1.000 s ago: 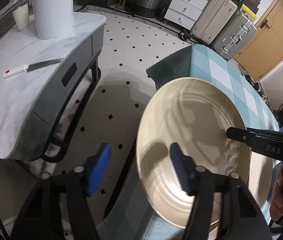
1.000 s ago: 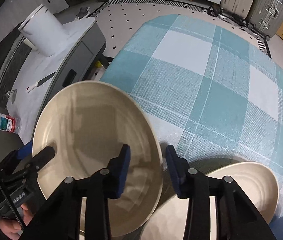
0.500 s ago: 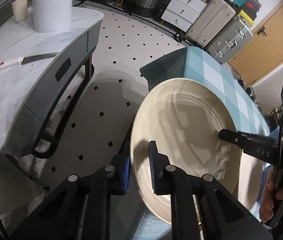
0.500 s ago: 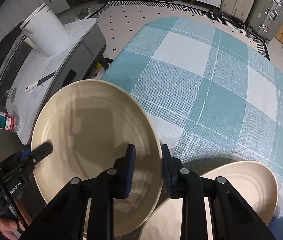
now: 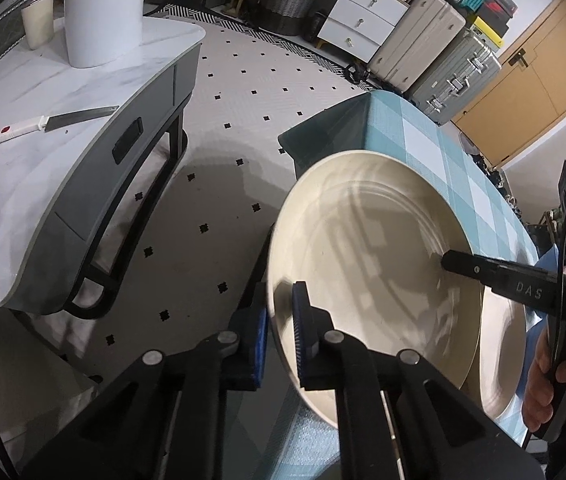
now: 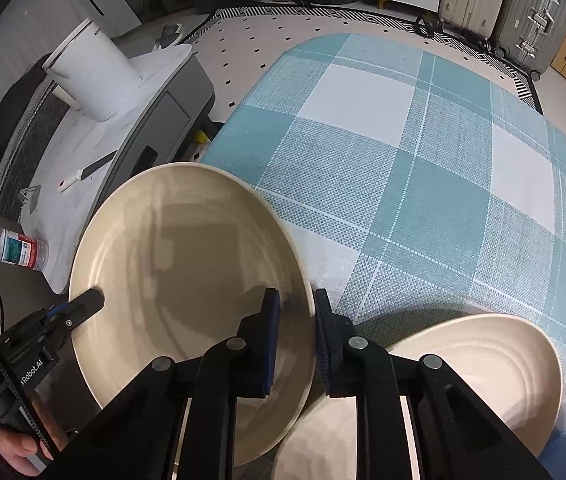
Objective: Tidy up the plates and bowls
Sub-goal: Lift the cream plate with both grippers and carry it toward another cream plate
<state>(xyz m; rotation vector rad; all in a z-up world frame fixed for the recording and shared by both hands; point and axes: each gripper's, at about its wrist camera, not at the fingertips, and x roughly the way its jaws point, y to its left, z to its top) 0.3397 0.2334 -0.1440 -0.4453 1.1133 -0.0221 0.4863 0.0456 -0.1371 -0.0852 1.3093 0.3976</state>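
Your left tool (image 5: 281, 328) and right tool (image 6: 295, 334) each clench opposite rim edges of the upper plate (image 6: 187, 264), held tilted over the tabletop (image 6: 423, 152) edge. Your right hand (image 5: 555, 384) grips its handle low. A second plate (image 6: 475, 364) lies just beneath, partly overlapped.

**Colours & patterns**

Held plate (image 6: 187, 264): cream, glossy, faint ring lines. 2nd plate (image 6: 479, 360), near right: same cream. Tablecloth (image 6: 423, 152): teal & white check w/ thin pale stripes. Left gripper (image 5: 281, 334) & right gripper (image 6: 297, 340): black bodies, blue pads. Floor (image 5: 243, 80): white w/ small black diamonds, black-white zigzag border far side. Side table (image 5: 43, 92), left: white marble top, grey edge. Knife (image 5: 55, 122): white handle, red dot, dark blade. Door (image 5: 543, 76), far right: orange-tan.
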